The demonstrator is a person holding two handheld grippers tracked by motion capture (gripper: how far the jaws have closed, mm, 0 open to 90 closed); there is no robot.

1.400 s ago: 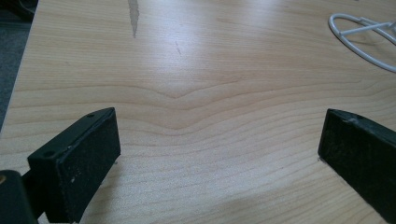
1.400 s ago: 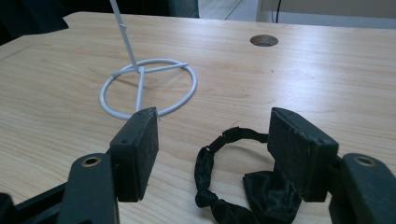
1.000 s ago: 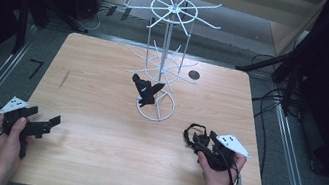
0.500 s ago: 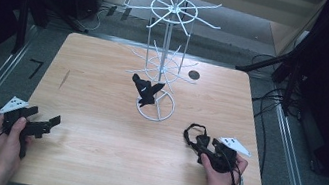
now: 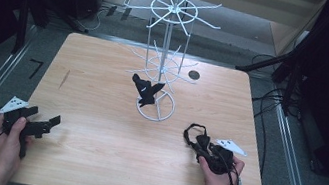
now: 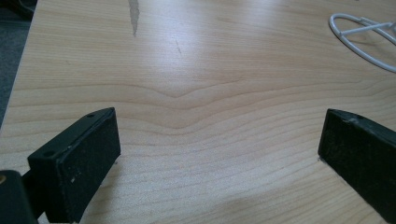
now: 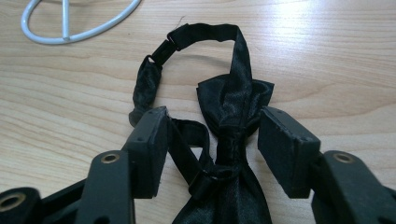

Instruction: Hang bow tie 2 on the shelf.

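Left gripper (image 6: 219, 154) gapes over bare table (image 5: 102, 87); right gripper (image 7: 212, 144) open astride bow tie (image 7: 233, 107)

The black bow tie (image 7: 236, 140) runs off the bottom edge of the right gripper view, so its lower half is cut away. In the high view it is a small dark lump near the table's right front corner, partly under the right gripper (image 5: 208, 153). A second black thing (image 5: 146, 91) hangs on the white wire rack (image 5: 163, 62); it is too small to name. The left gripper view shows just a bit of the rack's base ring.
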